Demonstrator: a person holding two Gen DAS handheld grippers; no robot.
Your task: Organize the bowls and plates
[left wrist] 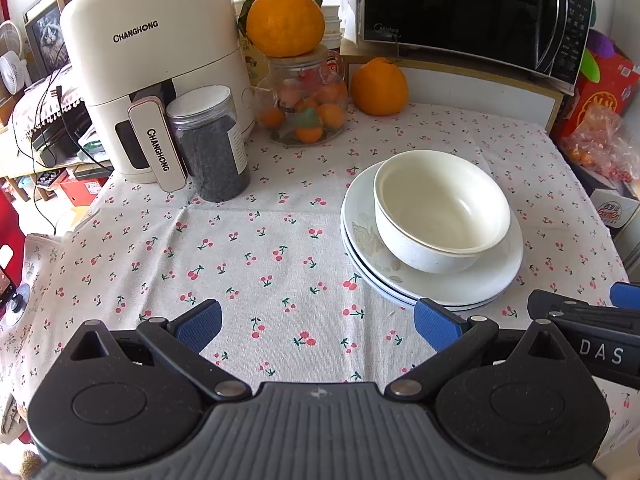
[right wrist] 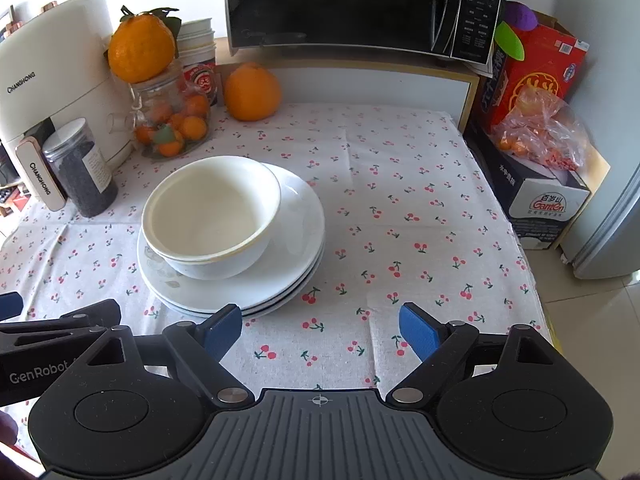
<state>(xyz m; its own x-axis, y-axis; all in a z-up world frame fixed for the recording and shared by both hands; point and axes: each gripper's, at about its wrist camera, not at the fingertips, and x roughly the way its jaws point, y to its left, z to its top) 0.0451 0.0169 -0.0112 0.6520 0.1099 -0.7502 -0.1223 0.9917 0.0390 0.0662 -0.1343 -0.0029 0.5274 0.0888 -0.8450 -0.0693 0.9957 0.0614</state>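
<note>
On the cherry cloth (left wrist: pixel 260 240), nested bowls (left wrist: pixel 440 208) sit on stacked plates (left wrist: pixel 492 280). My left gripper (left wrist: pixel 318 324) and right gripper (right wrist: pixel 320 330) both gape, holding nothing.

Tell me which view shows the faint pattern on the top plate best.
The left wrist view: the grey floral pattern on the top plate lies on bare rim left of the bowl. In the right wrist view the plate shows only a sliver of pattern beside the bowl.

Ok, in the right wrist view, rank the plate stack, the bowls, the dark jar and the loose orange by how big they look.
Largest to smallest as they appear:
1. plate stack
2. bowls, nested on the plates
3. dark jar and loose orange: too alike to rank, and the orange sits farther back, so it may really be bigger.
</note>
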